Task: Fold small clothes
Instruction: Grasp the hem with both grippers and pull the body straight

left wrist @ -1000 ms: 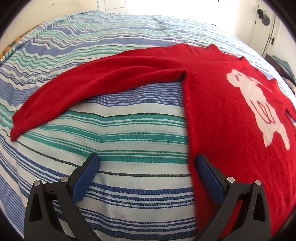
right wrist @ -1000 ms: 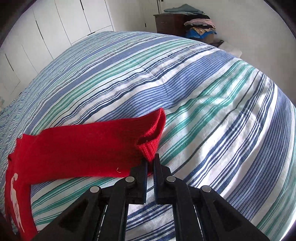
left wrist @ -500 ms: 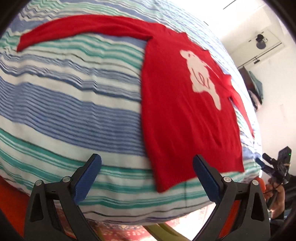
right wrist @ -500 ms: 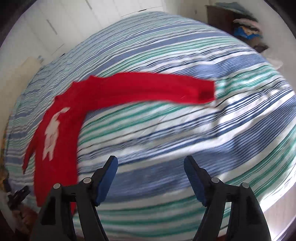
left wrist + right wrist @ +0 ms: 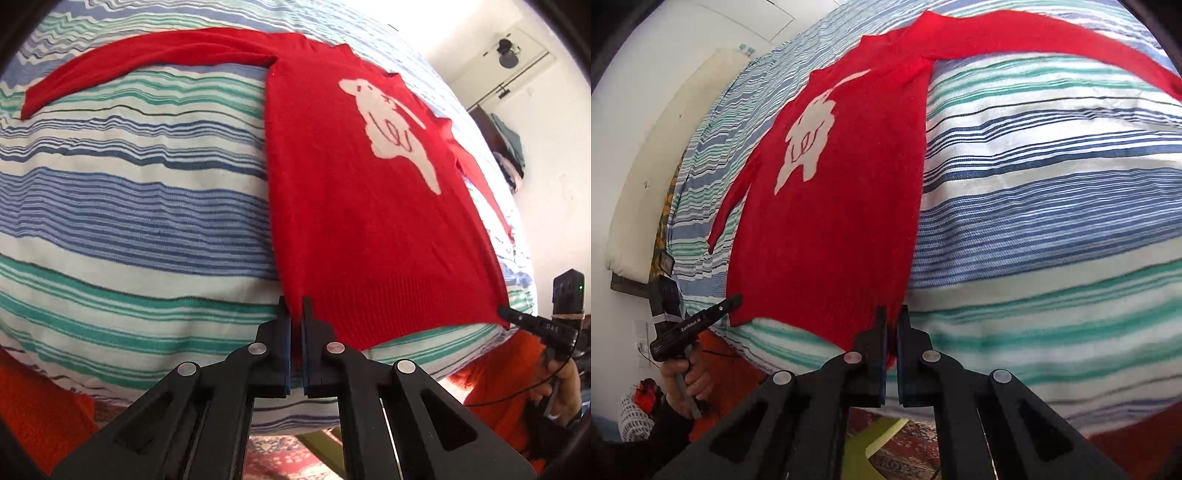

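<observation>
**A:** What has changed since half a second ago?

**B:** Both my claws were spread wide and short of the garment. Now each is pinched on a hem corner. The left gripper [image 5: 296,308] is clamped on the near-left corner of the red sweater [image 5: 354,229], and the right gripper [image 5: 892,317] is clamped on the opposite corner.

**A:** Start with the big things. Where does it all lie?

**B:** The striped bedspread [image 5: 129,206] fills most of both views. The sweater lies face up and flat on it, its hem at the near edge of the bed, its body running away from me. One sleeve [image 5: 147,55] stretches out to the left; the other sleeve [image 5: 1052,40] reaches off to the right. The white animal motif [image 5: 391,129] sits mid-chest.

**A:** How will it handle?

**B:** I judge it a light, soft knit, limp, with some stretch. It should drape and sag between my two claws once lifted. The ribbed hem band [image 5: 399,306] looks thicker, so the corners are the sound place to hold.

**A:** And relative to the claws?

**B:** The hem corners sit right between the fingertips, cloth touching both pads; everything else lies beyond and above them.
</observation>
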`<state>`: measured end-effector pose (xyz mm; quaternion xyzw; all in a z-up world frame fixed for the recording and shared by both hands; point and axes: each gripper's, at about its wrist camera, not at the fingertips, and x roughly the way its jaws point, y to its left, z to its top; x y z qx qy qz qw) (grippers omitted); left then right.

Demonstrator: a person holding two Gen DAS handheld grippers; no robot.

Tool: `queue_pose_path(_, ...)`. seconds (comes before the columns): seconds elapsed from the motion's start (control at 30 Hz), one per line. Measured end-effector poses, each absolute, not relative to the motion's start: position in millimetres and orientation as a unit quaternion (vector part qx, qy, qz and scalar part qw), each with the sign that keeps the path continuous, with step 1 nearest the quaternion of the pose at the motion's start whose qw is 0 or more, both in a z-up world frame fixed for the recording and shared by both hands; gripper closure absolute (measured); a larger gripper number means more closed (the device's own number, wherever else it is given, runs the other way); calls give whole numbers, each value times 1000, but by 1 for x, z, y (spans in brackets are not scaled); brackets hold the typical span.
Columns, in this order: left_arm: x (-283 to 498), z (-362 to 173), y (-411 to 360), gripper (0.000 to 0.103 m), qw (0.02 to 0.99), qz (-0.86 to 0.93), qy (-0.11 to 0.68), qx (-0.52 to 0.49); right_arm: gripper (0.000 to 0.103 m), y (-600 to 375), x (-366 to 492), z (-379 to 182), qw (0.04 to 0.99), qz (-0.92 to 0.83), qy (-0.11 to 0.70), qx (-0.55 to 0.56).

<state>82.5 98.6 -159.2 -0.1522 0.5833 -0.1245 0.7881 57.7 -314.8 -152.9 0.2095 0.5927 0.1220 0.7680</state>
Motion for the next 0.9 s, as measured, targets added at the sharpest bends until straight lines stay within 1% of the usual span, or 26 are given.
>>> queue_pose_path(0.17,87,-170,79,101,788,-99,602,-85,100,-326,54,-188,749,90,618,222)
queue_pose_path(0.3,87,-170,75,99,793,-92,599,-68,100,-312,60,-186,764,84,617,170)
queue_pose_path(0.4,86,-166,74,95,797,-84,595,-65,102,-311,58,-184,771,80,612,156)
queue_pose_path(0.43,85,-163,72,86,799,-80,592,-61,101,-310,58,-183,774,81,610,150)
queue_pose_path(0.47,80,-160,72,65,803,-75,589,-58,98,-308,57,-180,777,84,606,148)
queue_pose_path(0.5,77,-154,73,51,808,-64,584,-52,95,-308,55,-176,780,90,602,148)
queue_pose_path(0.53,73,-148,73,29,815,-49,575,-45,88,-307,54,-172,781,93,599,149)
queue_pose_path(0.57,68,-140,73,21,825,-35,563,-38,73,-308,52,-168,783,95,596,152)
queue_pose_path(0.6,64,-135,74,21,832,-25,553,-31,65,-310,49,-163,787,94,590,155)
queue_pose_path(0.63,63,-131,74,21,835,-18,549,-23,51,-312,46,-157,792,88,584,154)
queue_pose_path(0.67,65,-129,72,21,836,-9,549,-15,46,-313,43,-150,801,76,576,147)
queue_pose_path(0.9,70,-124,59,21,842,22,536,50,46,-316,45,-113,853,17,517,76)
